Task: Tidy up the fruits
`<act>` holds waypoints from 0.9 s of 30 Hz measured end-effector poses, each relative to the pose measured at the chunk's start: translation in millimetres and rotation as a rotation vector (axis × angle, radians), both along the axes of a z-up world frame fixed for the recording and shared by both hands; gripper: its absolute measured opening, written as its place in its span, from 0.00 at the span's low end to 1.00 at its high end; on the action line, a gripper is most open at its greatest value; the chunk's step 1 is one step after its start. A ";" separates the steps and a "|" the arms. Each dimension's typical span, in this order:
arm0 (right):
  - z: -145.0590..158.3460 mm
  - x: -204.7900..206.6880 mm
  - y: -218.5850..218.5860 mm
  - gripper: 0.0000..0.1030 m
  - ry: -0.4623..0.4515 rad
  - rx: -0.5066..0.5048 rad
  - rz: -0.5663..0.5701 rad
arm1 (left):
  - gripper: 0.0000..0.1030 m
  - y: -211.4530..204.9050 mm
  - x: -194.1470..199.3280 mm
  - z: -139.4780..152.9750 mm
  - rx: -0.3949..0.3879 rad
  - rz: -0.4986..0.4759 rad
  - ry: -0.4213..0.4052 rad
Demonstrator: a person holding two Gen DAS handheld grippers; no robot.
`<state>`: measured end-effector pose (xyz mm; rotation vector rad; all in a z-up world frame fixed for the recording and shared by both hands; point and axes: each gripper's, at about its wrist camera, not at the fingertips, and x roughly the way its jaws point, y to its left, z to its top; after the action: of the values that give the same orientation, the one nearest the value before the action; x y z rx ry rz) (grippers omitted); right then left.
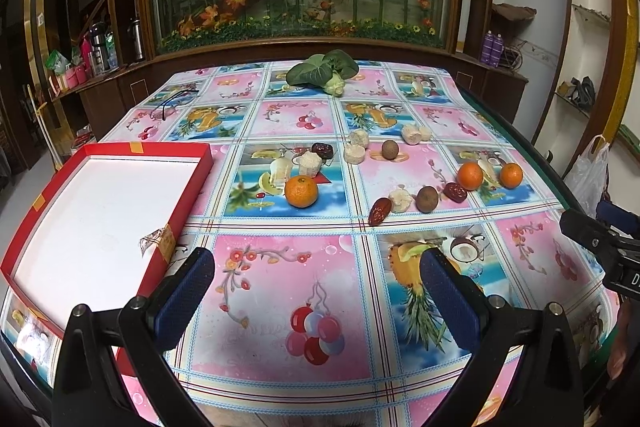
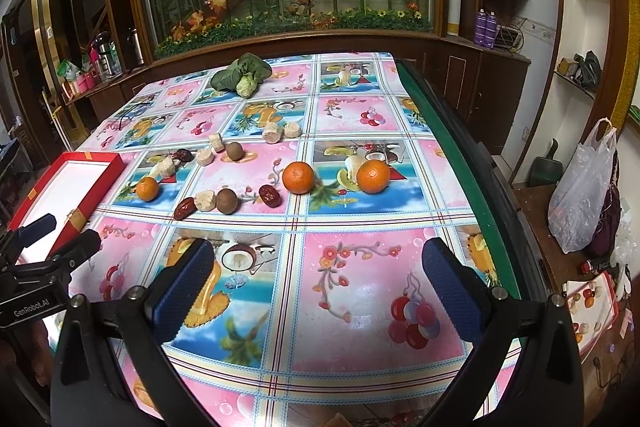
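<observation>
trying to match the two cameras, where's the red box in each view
Left wrist: the red box fills the left side, beside the left finger.
Right wrist: it sits small at the far left edge, behind the other gripper.
Shared landmark: the leafy green vegetable at the table's far end.

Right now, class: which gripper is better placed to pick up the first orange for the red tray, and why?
Probably left. The left gripper, jaws open and empty, sits beside the red tray and the nearest orange. The right gripper faces the other two oranges, farther from the tray.
</observation>
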<state>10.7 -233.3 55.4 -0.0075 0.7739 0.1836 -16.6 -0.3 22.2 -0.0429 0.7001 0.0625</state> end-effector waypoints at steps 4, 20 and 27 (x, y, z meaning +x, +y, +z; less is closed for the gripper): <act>-0.6 -0.5 0.0 1.00 -0.001 -0.002 0.000 | 0.99 0.8 1.4 -0.1 -0.010 0.004 0.001; -1.8 3.1 1.4 1.00 0.000 0.007 0.013 | 0.99 -0.4 2.4 -1.6 -0.012 0.006 0.006; -1.3 3.2 1.3 1.00 0.002 0.009 0.009 | 0.99 -0.6 2.8 -3.2 -0.014 0.008 0.013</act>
<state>13.8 -232.0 54.0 -0.0026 0.7754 0.1957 -13.9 -0.9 19.0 -0.0590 0.7131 0.0658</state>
